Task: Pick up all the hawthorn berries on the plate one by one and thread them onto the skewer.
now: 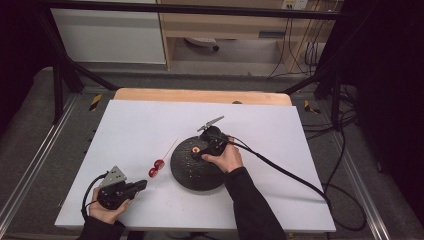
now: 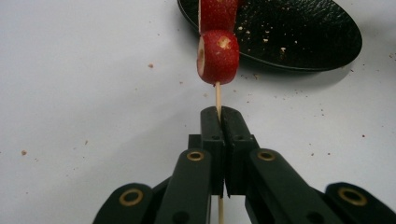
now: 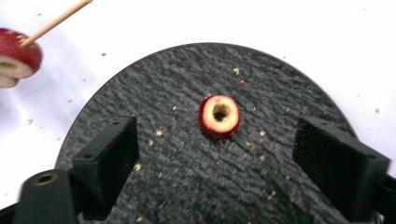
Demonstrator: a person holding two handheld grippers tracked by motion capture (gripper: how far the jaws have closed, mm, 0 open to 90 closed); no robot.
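My left gripper [image 2: 219,114] is shut on the lower end of a thin wooden skewer [image 2: 217,95]. Two red fruit pieces [image 2: 218,57] are threaded on the skewer just beyond the jaws. In the high view this gripper [image 1: 142,184] lies low at the table's front left, and the skewered fruit [image 1: 156,167] sits beside a black round plate [image 1: 197,172]. My right gripper [image 3: 219,140] hovers open over the plate [image 3: 187,84]. A cored red fruit slice [image 3: 219,115] lies flat on the plate, just ahead of the gap between the jaws and untouched.
The white tabletop [image 1: 140,125] carries scattered crumbs. A wooden strip [image 1: 200,95] runs along its far edge. The right gripper's cable [image 1: 290,172] trails across the table to the right. Black frame bars and floor cables surround the table.
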